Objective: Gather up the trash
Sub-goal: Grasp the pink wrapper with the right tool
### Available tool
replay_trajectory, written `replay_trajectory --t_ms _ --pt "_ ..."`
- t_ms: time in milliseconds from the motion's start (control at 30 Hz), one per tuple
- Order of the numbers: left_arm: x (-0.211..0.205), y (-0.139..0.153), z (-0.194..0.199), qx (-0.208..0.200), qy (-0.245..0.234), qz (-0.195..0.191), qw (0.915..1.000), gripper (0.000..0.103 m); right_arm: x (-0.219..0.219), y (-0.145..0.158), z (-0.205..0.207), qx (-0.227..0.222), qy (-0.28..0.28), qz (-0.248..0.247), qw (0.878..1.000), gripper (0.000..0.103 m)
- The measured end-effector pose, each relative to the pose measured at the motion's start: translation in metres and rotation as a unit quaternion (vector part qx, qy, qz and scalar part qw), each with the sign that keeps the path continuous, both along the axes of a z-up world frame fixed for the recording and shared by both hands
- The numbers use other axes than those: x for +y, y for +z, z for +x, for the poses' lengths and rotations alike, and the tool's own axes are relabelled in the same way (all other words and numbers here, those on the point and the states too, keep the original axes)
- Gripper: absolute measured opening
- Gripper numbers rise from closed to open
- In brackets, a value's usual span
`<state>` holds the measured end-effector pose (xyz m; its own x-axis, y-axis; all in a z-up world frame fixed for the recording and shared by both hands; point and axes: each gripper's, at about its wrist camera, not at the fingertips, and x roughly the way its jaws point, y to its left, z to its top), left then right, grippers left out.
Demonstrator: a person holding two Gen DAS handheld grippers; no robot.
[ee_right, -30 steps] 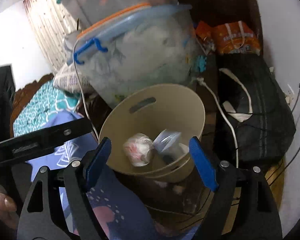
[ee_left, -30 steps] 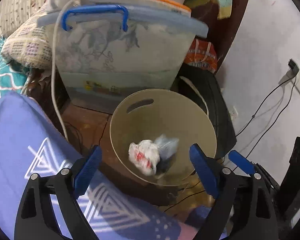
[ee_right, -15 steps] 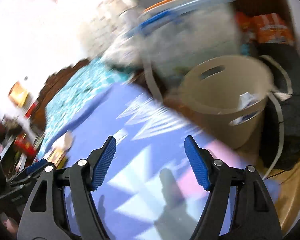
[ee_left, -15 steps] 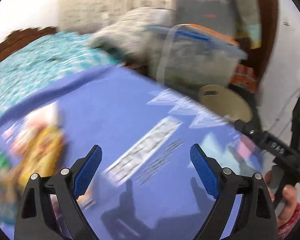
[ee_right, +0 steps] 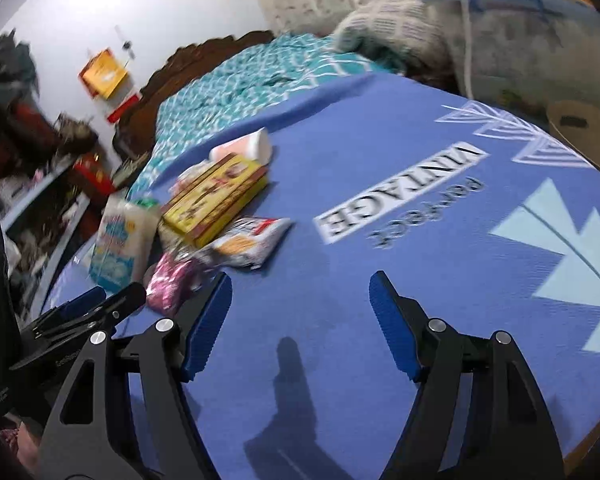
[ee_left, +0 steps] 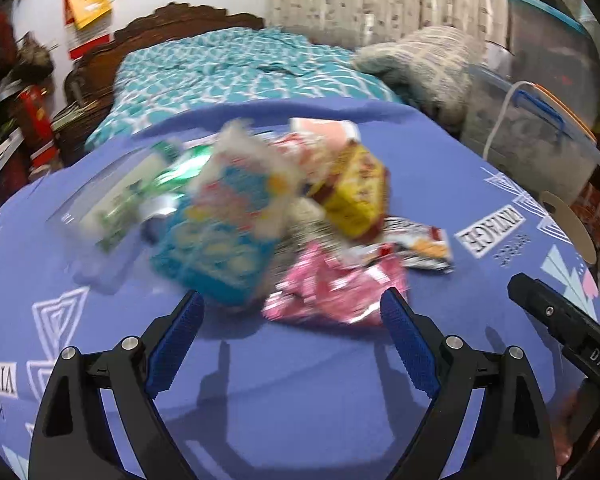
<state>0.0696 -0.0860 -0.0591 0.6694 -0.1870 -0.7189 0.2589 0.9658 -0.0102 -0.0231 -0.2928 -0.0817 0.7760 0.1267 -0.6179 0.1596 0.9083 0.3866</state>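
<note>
A heap of trash lies on the blue printed cloth [ee_left: 300, 392]: a pink wrapper [ee_left: 340, 288] nearest, a blue-and-white packet [ee_left: 224, 240], a yellow box [ee_left: 352, 196], a white snack wrapper [ee_left: 416, 240]. My left gripper [ee_left: 292, 340] hangs open just short of the pink wrapper, nothing between its fingers. In the right wrist view the yellow box [ee_right: 216, 196], snack wrapper [ee_right: 252, 244] and pink wrapper [ee_right: 168, 280] lie to the upper left of my open, empty right gripper [ee_right: 300, 320]. The beige bin's rim [ee_left: 568, 220] [ee_right: 580, 128] shows at the cloth's far right edge.
A teal patterned bedspread [ee_left: 228, 68] and wooden headboard [ee_left: 180, 20] lie beyond the cloth. A pillow [ee_left: 420, 60] and a clear lidded storage tub [ee_left: 540, 132] stand at the right. Cluttered shelves [ee_right: 28, 184] fill the left. The right gripper's arm [ee_left: 560, 328] crosses the left wrist view's right edge.
Both grippers swung away from the beige bin, across the blue cloth, to face the trash heap. Both stayed open and empty.
</note>
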Motion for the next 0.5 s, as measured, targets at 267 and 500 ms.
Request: replay_trajectory --t_ms 267,500 --pt "0.048 0.003 -0.004 -0.013 0.033 -0.015 0.9992 0.086 0.042 0.009 0.019 0.01 0.027 -0.041 0.999 0.072" --pt "0.082 0.01 0.001 -0.038 0.062 -0.018 0.9972 0.086 0.068 0.009 0.032 0.015 0.039 -0.062 0.997 0.072"
